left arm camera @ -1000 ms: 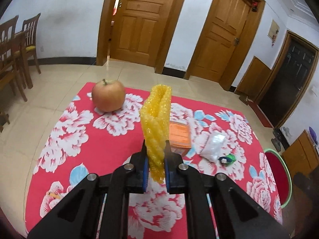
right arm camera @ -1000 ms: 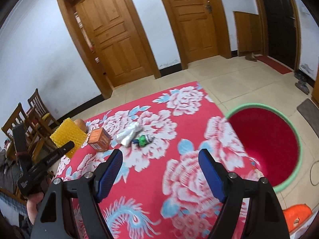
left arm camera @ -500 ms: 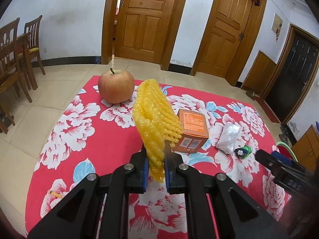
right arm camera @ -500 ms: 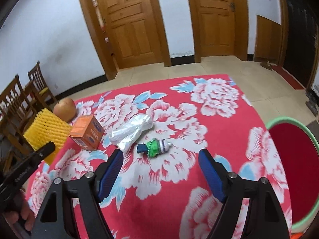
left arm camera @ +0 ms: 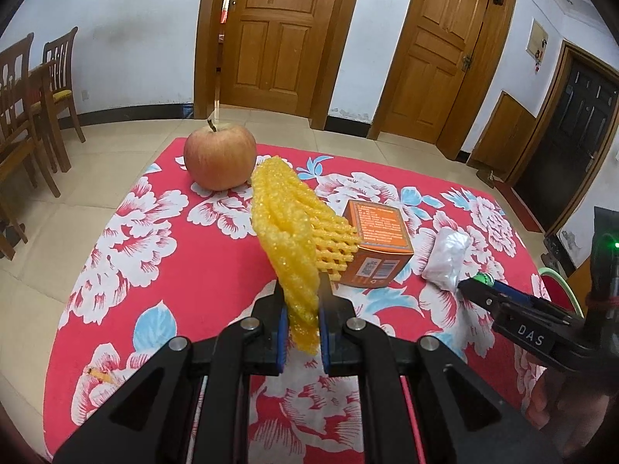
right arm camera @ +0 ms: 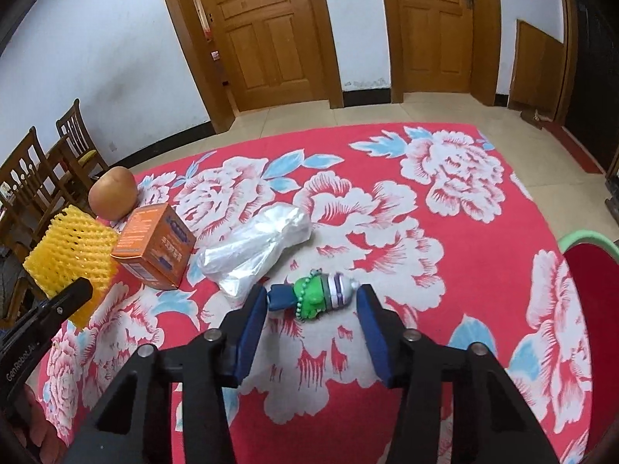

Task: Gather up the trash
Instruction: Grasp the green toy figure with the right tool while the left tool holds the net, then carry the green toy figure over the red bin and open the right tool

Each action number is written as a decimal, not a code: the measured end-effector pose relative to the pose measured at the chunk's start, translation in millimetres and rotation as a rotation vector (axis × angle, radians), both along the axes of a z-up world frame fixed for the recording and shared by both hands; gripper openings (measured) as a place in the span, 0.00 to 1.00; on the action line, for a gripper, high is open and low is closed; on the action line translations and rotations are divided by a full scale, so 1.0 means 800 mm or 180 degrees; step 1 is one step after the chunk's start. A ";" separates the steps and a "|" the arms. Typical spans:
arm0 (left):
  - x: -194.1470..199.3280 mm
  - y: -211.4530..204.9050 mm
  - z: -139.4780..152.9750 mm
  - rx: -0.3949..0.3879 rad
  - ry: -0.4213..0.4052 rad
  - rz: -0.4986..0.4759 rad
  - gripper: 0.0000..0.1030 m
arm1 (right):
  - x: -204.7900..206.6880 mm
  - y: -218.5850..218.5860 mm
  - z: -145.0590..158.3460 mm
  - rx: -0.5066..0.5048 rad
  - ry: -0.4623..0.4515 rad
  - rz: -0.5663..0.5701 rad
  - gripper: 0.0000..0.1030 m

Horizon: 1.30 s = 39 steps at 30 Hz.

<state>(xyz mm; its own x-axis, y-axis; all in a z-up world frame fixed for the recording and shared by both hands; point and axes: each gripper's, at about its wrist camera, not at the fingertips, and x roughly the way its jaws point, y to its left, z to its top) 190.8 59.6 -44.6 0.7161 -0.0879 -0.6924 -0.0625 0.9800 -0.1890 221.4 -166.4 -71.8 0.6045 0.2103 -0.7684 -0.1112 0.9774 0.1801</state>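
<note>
My left gripper [left arm camera: 301, 290] is shut on a yellow foam fruit net [left arm camera: 286, 224], which stands up from its jaws above the red flowered tablecloth [left arm camera: 154, 263]. In the right wrist view a small green toy keychain [right arm camera: 313, 294] lies crosswise between the blue pads of my right gripper [right arm camera: 311, 298]. Its jaws are closing around the toy, and the pads stand just at its two ends. A crumpled clear plastic bag [right arm camera: 255, 251] lies just beyond the toy. An orange carton [right arm camera: 154, 247] stands to the bag's left.
An apple [left arm camera: 219, 160] sits at the table's far left corner. A red bin with a green rim [right arm camera: 588, 237] stands off the right table edge. Wooden chairs [left arm camera: 23, 89] are at the left, and doors line the far wall.
My right gripper swung from the bin side down to the toy, and its jaws narrowed around it. The left gripper kept its hold on the net, which leaned right.
</note>
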 end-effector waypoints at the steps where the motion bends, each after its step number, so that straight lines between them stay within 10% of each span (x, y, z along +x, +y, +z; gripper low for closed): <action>1: 0.000 0.000 0.000 -0.0005 -0.0001 0.0003 0.11 | 0.000 0.000 0.000 0.0008 -0.0013 0.0008 0.49; 39: -0.012 -0.016 0.014 -0.0020 -0.0203 -0.0212 0.11 | -0.141 -0.133 0.065 0.0264 -0.0436 -0.0712 0.46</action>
